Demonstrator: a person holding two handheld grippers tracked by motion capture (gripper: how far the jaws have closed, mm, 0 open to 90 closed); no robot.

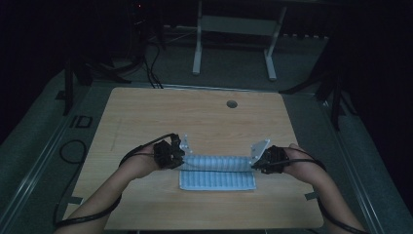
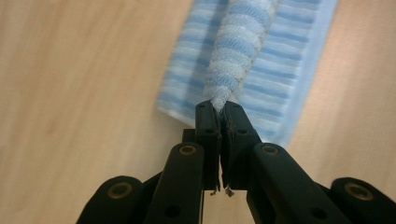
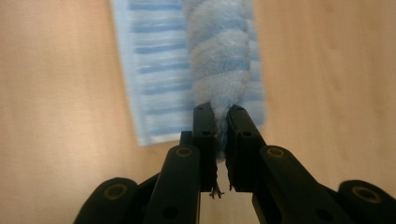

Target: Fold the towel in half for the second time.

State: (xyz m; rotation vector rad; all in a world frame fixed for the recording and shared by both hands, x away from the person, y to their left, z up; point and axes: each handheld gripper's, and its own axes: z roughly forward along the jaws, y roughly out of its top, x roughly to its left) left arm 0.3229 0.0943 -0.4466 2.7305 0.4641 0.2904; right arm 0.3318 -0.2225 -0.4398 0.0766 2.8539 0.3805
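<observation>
Towel (image 1: pixel 217 179) on table (image 1: pixel 195 117), between left and right grippers.

High view dim and underexposed, surroundings beyond the table (image 1: pixel 146 112) near black, detail soft and grainy — both gripper views bright, warm, evenly lit, no glare, striped towel (image 2: pixel 280 65) blurred toward the top, black jaws sharp in the foreground — shadows faint.

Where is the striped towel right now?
In the high view the blue-striped towel lies near the table's front edge, its far edge lifted between the left gripper and right gripper.
</observation>
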